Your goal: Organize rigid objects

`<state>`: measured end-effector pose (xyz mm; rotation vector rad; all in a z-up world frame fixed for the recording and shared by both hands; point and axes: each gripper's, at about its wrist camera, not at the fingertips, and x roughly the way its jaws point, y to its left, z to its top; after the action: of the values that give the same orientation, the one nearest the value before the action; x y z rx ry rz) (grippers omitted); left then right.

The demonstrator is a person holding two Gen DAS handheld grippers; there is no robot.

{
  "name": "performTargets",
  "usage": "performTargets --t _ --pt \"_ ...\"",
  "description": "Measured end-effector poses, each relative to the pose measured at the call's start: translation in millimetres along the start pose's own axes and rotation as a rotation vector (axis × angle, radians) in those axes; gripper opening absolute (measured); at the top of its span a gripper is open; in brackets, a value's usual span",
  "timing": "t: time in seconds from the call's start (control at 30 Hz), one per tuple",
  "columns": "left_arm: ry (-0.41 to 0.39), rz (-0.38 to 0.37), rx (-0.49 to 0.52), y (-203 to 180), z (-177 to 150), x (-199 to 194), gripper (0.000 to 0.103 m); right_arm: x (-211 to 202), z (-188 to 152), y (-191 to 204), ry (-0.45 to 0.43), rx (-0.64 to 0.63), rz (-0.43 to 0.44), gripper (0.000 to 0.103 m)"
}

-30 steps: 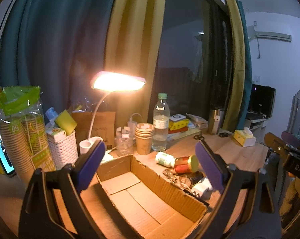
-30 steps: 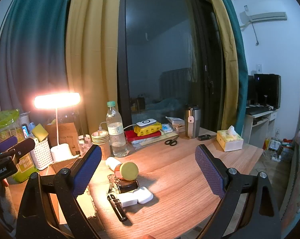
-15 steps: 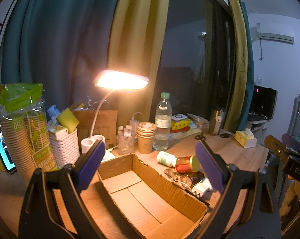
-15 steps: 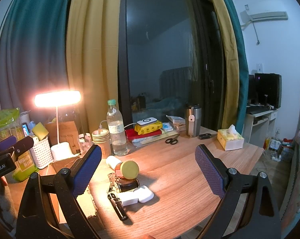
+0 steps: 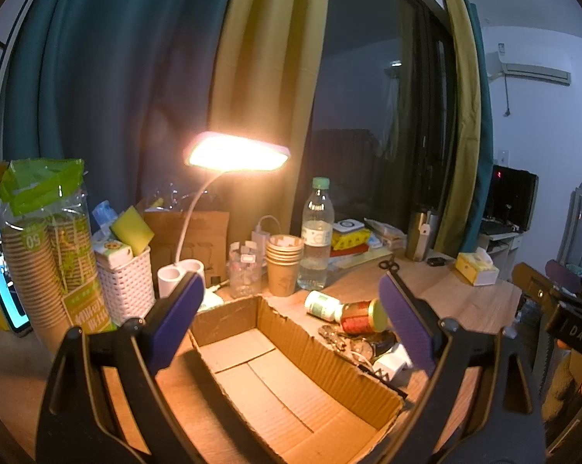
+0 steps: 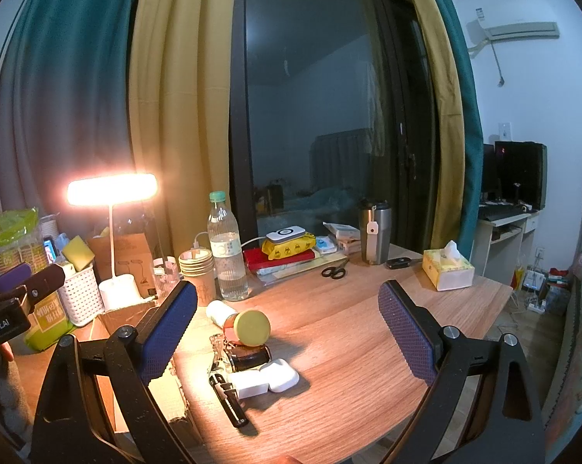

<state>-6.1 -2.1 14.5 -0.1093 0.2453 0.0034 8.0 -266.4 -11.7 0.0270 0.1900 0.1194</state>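
Opening step: both tongs, left (image 5: 287, 324) and right (image 6: 287, 332), released, empty; shallow brown cardboard box (image 5: 291, 382) lower centre, unfilled. Next: grasp yellow-lidded red jar (image 6: 248, 324).

I count one open brown cardboard box (image 5: 291, 379), one red jar with a yellow lid (image 6: 248, 324) and one white pill bottle (image 6: 218, 310). I see two white plastic cases (image 6: 279, 375) side by side, one black folding knife (image 6: 229, 394) and one dark round tin (image 6: 250, 355). Further back: one clear water bottle (image 6: 225, 251), one stack of brown paper cups (image 6: 196, 270), one pair of black scissors (image 6: 334, 270), one steel tumbler (image 6: 375, 232), one yellow tissue box (image 6: 447, 270), one lit white desk lamp (image 6: 113, 193).
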Motion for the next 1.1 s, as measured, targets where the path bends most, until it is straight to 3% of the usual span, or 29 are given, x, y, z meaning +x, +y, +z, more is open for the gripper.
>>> performTargets --t 0.13,0.33,0.57,0.73,1.0,1.1 --pt "0.023 0.010 -0.004 2.7 -5.4 3.7 0.093 1.1 -2.6 1.4 0.007 -0.001 0.002 0.097" --pt "0.120 0.049 -0.010 12.3 -25.8 19.9 0.093 12.9 -17.9 2.6 0.047 -0.004 0.009 0.097" --pt "0.326 0.103 -0.010 28.8 -65.8 49.2 0.093 38.3 -33.4 4.2 0.137 -0.002 0.030 0.097" --pt "0.426 0.135 -0.010 36.4 -85.3 63.4 0.093 53.0 -45.1 3.7 0.198 0.001 0.039 0.097" --pt "0.622 0.091 0.005 33.5 -114.4 96.4 0.092 72.2 -60.8 6.3 0.269 -0.005 0.046 0.097" --pt "0.654 0.075 0.007 32.4 -118.8 105.8 0.072 78.8 -65.3 5.4 0.287 -0.002 0.046 0.097"
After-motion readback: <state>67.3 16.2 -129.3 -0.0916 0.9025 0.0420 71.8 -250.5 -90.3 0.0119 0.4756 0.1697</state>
